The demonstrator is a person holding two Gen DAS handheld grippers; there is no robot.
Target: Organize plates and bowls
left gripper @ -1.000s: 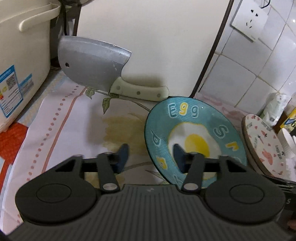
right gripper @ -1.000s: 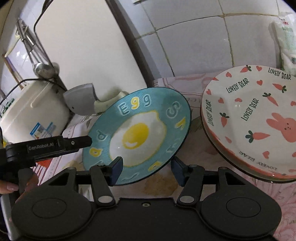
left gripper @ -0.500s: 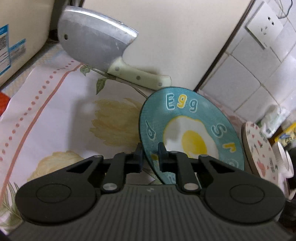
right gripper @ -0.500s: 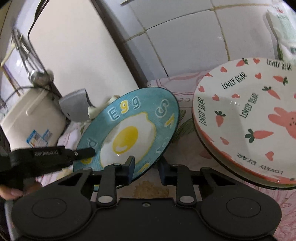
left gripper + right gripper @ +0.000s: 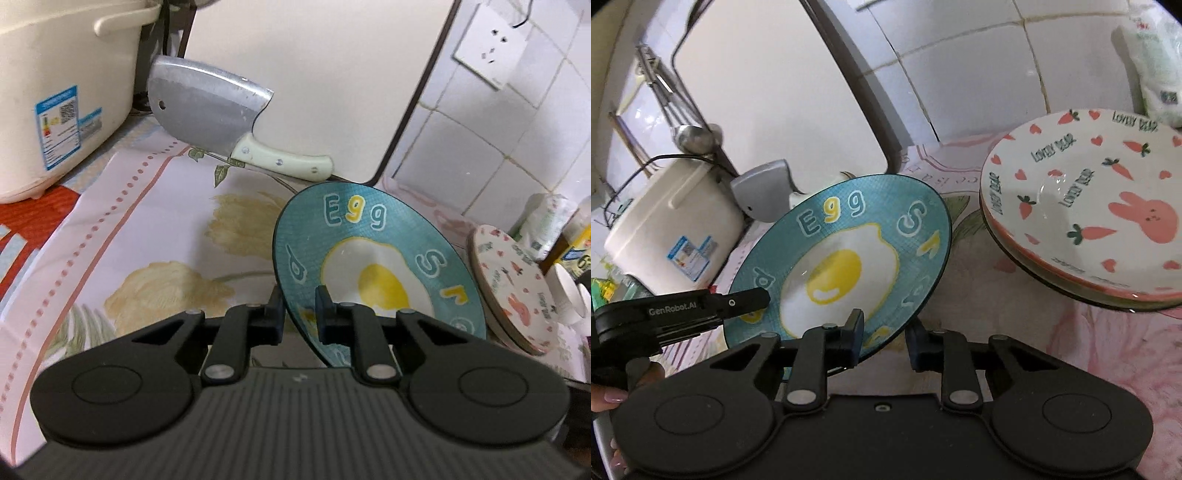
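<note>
Left wrist view: the egg plate [image 5: 380,266] is seen tilted on edge, its lower rim caught between the fingers of the left gripper [image 5: 299,314], which are drawn narrow and clamped on it.
Right wrist view: the same egg plate [image 5: 846,258] is pinched at its near rim, at about 6 o'clock, by the right gripper [image 5: 884,338]; the left gripper [image 5: 701,308] is seen gripping the rim at about 8 o'clock.
Why two grips: a wide, smooth plate is judged likely to swing or slip from a single rim pinch, so it is held at two rim points and kept steady.
Why tilted: the plate appears to be raised off the counter [image 5: 147,229], probably so that it can be carried onto a pile.
Likely destination: the stacked rabbit plates [image 5: 1100,206] sit just beside the egg plate, at 2 o'clock in the right wrist view; this is a judgement, not something shown.
Nearby hazard: a cleaver [image 5: 221,118] is propped against the white cutting board [image 5: 314,74] at 11 o'clock in the left wrist view, beside the rice cooker [image 5: 55,92], well apart from the plate.
Change from a second ago: both pairs of fingers stood wide around the rim then; both have since been closed onto it.
Change in framing: the cleaver and cooker are shown at much the same place, so little travel is indicated.
</note>
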